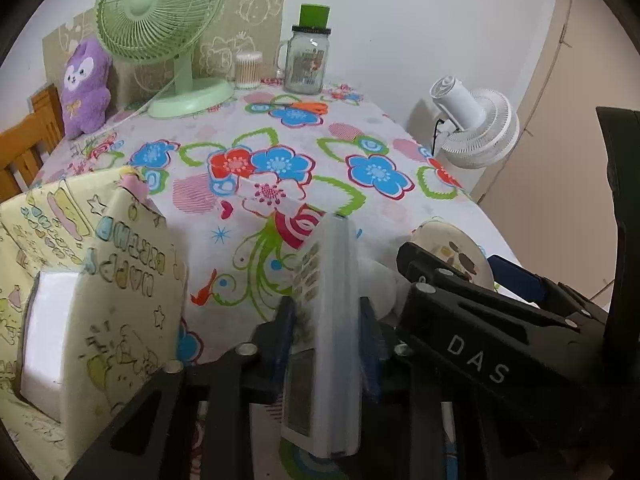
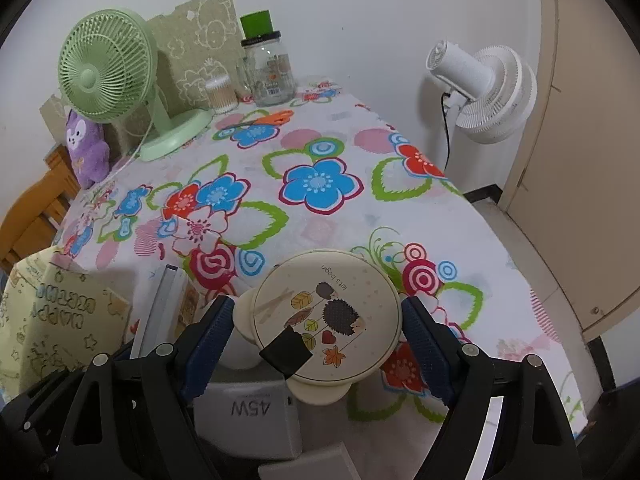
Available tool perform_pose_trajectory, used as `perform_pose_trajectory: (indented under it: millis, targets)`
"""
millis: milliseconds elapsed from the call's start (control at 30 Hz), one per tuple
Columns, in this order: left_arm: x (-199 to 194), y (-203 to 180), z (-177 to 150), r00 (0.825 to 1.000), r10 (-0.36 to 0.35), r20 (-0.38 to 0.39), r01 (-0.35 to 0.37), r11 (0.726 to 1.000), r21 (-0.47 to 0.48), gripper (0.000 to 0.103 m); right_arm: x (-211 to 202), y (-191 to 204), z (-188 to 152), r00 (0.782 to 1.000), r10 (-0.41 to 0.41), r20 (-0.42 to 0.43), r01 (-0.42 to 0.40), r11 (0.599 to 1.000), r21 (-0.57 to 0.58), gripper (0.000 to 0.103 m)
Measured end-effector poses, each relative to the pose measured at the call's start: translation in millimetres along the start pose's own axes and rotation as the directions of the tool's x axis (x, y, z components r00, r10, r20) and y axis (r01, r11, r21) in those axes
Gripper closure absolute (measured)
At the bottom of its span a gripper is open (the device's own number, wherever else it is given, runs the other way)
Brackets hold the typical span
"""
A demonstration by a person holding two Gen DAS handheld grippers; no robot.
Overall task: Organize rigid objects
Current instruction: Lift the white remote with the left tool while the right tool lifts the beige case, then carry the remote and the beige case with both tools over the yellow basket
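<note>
On a desk [image 2: 340,236] covered by a flowered cloth, two handheld grippers are working side by side. The left gripper [image 1: 326,320] is holding a white remote control [image 1: 326,320] upright on its edge, its jaws pressing closed against both sides. Just left of it, a yellow cartoon-printed gift bag [image 1: 100,280] is standing open. The right gripper [image 2: 316,332] is sitting with its jaws spread wide around a round cream lid [image 2: 326,314] printed with a hedgehog; whether they are touching it cannot be told. A grey 45W charger [image 2: 248,412] is lying beneath that lid.
</note>
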State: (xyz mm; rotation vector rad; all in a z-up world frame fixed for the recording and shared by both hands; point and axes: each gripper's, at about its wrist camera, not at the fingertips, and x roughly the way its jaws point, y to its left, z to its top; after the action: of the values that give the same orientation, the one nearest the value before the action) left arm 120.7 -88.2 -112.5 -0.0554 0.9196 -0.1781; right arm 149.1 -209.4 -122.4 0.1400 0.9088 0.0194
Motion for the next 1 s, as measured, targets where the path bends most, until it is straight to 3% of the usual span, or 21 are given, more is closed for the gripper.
perform_pose_trajectory:
  millis: [600, 1000]
  targets:
    - [4.7, 5.9, -11.9, 0.998, 0.061, -0.015, -0.061, 0.998, 0.016, 0.082, -7.3, 16.5, -15.5, 1.0, -0.001, -0.019, 0.0, 0.999, -0.054, 0.018]
    - [-14.5, 7.2, -6.2, 1.0, 0.023, -0.005, -0.023, 1.0, 0.015, 0.083, -22.7, 23.7, -10.3, 1.0, -0.003, 0.007, 0.003, 0.998, -0.066, 0.018]
